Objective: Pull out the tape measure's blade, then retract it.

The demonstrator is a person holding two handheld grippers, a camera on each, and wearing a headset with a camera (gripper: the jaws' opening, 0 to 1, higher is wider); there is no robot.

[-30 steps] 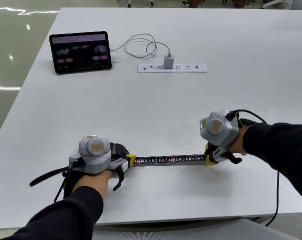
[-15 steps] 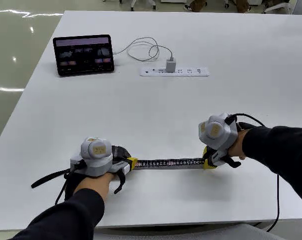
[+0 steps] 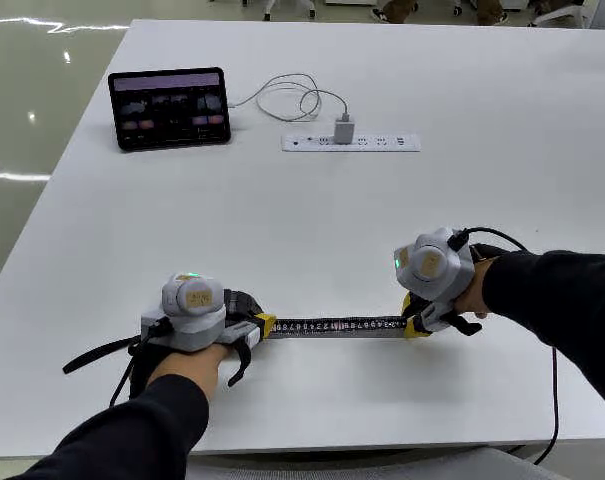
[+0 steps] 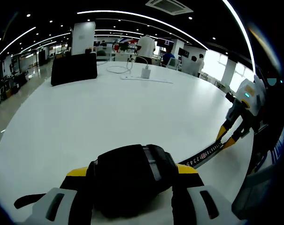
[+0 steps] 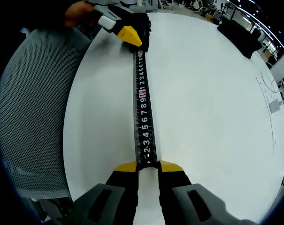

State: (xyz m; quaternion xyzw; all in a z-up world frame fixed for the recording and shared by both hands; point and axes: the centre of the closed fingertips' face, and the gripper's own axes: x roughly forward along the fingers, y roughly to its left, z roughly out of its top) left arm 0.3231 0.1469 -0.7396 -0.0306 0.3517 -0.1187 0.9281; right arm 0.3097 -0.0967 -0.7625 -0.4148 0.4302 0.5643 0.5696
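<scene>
The tape measure's black and yellow case (image 3: 250, 322) lies on the white table (image 3: 312, 230) near its front edge, and my left gripper (image 3: 254, 325) is shut on it. In the left gripper view the case (image 4: 132, 180) sits between the jaws. The numbered blade (image 3: 337, 325) runs flat along the table to the right. My right gripper (image 3: 414, 326) is shut on its tip. In the right gripper view the blade (image 5: 142, 103) stretches from my yellow-tipped right gripper (image 5: 149, 166) up to the case (image 5: 134, 33).
A dark tablet (image 3: 170, 107) stands at the back left. A white power strip (image 3: 350, 143) with a charger and coiled cable (image 3: 292, 95) lies behind the middle. A grey mesh chair (image 5: 34, 117) stands at the table's front edge.
My right gripper has moved a little left toward the case with the blade tip, so slightly less blade shows. The left gripper has stayed put.
</scene>
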